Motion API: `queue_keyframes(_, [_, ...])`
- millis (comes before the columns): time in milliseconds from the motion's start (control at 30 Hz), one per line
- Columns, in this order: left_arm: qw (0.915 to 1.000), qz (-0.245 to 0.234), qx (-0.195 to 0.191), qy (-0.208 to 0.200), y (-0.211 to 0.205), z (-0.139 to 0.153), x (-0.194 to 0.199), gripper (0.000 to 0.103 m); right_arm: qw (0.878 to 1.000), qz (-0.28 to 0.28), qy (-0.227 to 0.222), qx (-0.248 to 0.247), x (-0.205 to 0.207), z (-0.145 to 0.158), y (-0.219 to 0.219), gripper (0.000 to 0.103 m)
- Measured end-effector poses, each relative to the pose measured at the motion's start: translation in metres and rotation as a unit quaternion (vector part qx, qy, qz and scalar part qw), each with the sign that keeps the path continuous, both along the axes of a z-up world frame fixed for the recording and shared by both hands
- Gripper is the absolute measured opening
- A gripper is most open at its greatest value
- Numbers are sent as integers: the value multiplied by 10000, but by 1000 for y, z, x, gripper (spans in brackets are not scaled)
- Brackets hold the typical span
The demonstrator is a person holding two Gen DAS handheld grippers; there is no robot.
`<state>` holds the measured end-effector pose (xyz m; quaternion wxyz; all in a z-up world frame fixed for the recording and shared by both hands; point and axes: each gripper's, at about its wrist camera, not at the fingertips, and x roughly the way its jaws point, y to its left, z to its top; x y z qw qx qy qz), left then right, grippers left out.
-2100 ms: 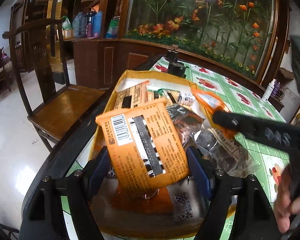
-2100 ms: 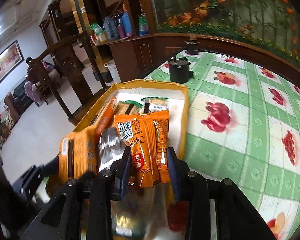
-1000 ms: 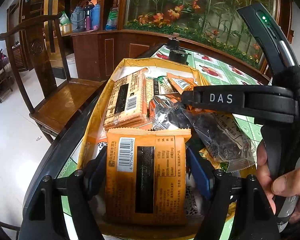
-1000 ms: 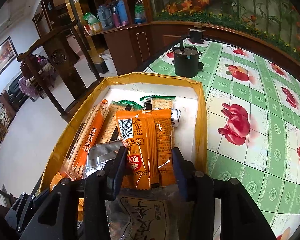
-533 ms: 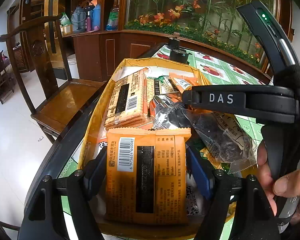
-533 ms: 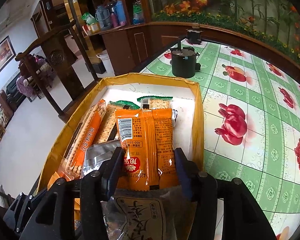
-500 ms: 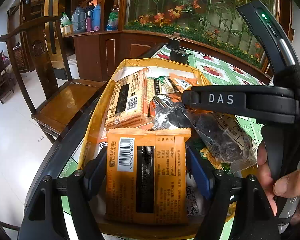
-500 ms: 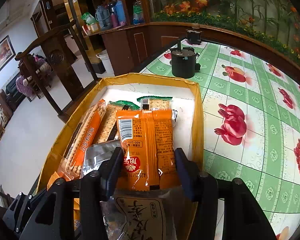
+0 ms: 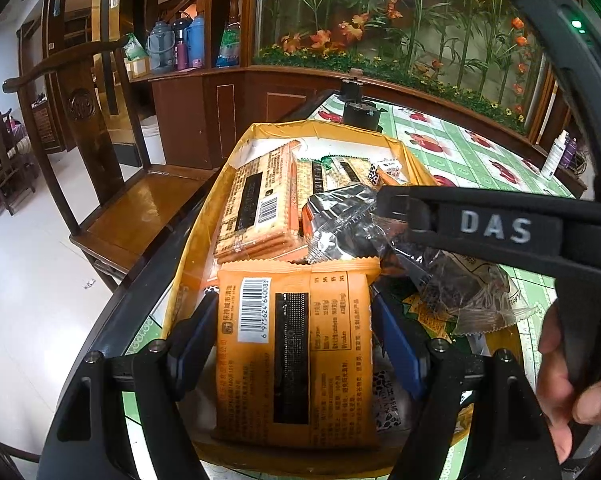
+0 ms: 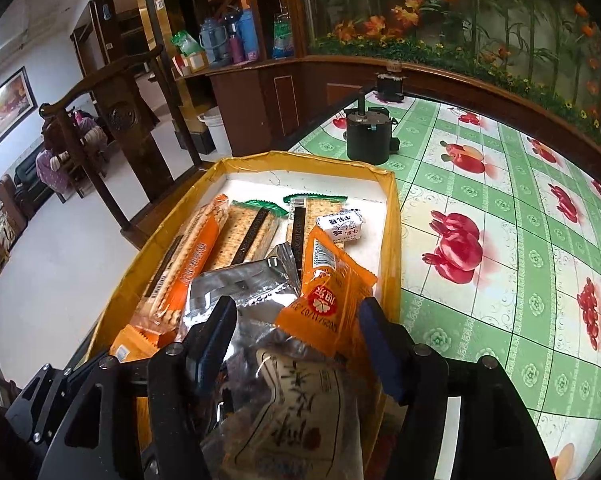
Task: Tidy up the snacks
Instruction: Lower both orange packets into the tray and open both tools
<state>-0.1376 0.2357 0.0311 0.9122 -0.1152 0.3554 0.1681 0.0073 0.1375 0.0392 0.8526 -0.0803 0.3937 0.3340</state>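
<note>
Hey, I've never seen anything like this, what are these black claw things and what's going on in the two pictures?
No robot here: a person holds a handheld gripper in each hand, each with a fisheye camera looking along its two fingers. One picture comes from the left gripper, the other from the right gripper. Both look down into a yellow box of snacks on a green flowered tablecloth. The left fingers are closed on a big orange snack packet. The right fingers have just been opening; a small orange packet lies loose between them, on the pile. The left view also shows the person's hand gripping the right tool.
</note>
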Motion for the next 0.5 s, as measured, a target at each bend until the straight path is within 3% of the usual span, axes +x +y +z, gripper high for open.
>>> queue_keyframes(500, [9998,41,189,5,-4,3,2,76,9996,52,112,235,-14,2,-15,73])
